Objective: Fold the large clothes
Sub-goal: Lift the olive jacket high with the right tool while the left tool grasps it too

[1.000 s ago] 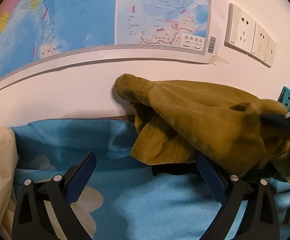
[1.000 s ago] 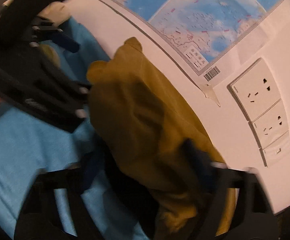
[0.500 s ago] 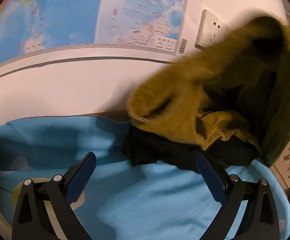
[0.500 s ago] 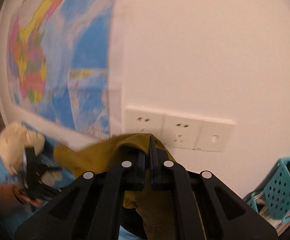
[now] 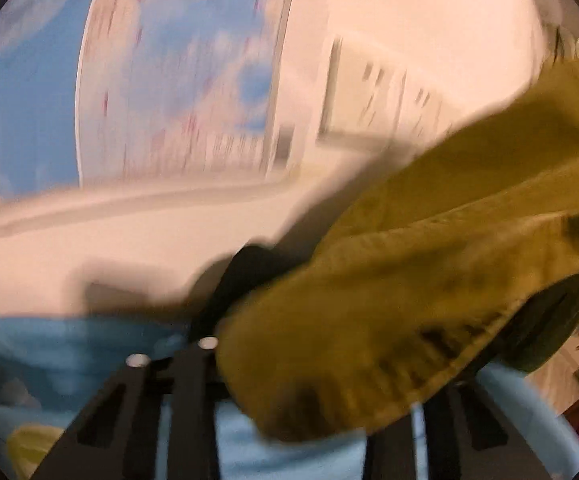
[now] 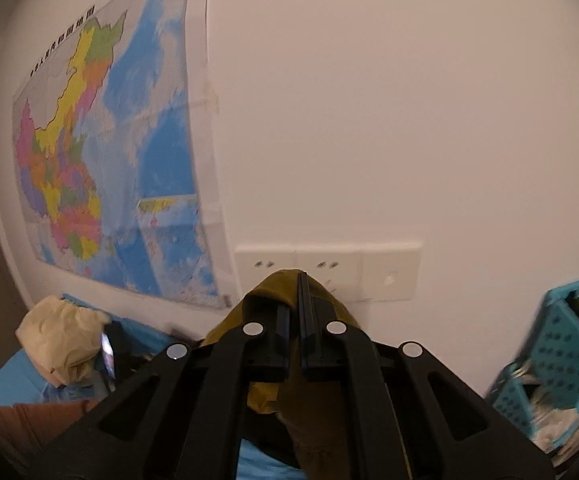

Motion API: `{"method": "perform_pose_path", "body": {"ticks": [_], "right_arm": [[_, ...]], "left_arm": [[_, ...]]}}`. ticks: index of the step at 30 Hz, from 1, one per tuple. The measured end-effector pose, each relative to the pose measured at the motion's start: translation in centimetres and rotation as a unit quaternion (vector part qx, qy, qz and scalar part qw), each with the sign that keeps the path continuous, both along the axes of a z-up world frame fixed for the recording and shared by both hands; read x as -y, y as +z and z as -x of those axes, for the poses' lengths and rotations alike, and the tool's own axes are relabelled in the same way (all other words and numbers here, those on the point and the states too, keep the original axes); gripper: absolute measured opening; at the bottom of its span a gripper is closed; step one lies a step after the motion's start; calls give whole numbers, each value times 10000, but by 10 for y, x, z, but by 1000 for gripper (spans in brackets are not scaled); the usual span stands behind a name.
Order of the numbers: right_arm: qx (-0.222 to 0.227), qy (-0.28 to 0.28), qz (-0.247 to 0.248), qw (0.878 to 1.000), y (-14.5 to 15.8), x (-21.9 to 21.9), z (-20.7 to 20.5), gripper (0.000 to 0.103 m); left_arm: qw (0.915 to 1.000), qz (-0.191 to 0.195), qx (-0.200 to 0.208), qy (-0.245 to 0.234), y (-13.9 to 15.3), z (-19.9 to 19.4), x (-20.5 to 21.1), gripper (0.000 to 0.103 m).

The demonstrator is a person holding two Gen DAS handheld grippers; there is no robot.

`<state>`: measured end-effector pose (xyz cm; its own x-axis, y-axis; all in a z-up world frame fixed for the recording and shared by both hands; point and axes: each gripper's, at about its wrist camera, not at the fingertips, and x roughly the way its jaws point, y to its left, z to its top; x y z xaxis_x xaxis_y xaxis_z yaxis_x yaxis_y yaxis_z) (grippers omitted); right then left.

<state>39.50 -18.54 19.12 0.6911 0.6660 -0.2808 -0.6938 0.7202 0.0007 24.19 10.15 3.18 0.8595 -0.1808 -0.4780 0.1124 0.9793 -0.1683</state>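
two tongs on one olive jacket (image 6: 273, 292): right tongs (image 6: 294, 312) clamped on it, left tongs (image 5: 225, 344) closing on its hem.

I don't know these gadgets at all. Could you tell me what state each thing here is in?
right gripper: shut, pinching the mustard garment.
mustard garment: lifted off the bed, hanging crumpled.
left gripper: jaws closing at the garment's edge; blur hides the grip.
blue bedsheet: spread out.
wall map: taped flat to the wall.
teal basket: holding items.
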Motion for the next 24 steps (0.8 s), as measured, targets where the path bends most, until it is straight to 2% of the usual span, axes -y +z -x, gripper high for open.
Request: {"method": "perform_pose_path", "body": {"ticks": [2,5,7,8,9,10,11,12,14,15,17,18,19,21,24], "right_arm": [[287,-57,-216,9993,25,15,22,3],[729,42,-529,9959,66,36,61,3],[1027,79,-635,9926,91,46,92,3],[1135,107,-670,9912,99,50,104,3],[1241,151,-682,9898,106,53,116,3],[1308,225,-689,9888,112,56,130,3],[1336,269,-657,9885,115,57,140,3],[1362,298,-626,9883,117,58,149,3],[1394,342,-624,9877,118,60,164,3],[1376,374,-637,9877,117,63,172,3],[1338,362,-627,9884,115,69,183,3],[1311,340,-608,9889,113,72,189,3],[1286,282,-593,9895,112,75,194,3],[1256,181,-617,9900,110,87,206,3],[1249,125,-845,9885,111,114,228,3]], "left_arm": [[9994,217,240,-157,30,6,-2,14],[9952,351,832,-390,88,29,7,8],[9913,478,1110,-525,109,46,8,8],[9895,558,1188,-607,116,53,8,12],[9872,595,1334,-637,120,67,10,40],[9860,545,1461,-596,119,78,14,93],[9849,482,1564,-566,113,87,19,93],[9827,381,1582,-887,99,90,38,93],[9843,290,1332,-1118,77,84,61,94],[9849,215,1205,-1227,64,80,76,91],[9845,-3,1111,-1360,46,68,95,57],[9845,-73,965,-1461,40,62,101,21],[9852,-72,874,-1476,39,58,101,3],[9866,33,878,-1377,48,55,89,3],[9843,157,1169,-1316,81,65,63,3]]}}
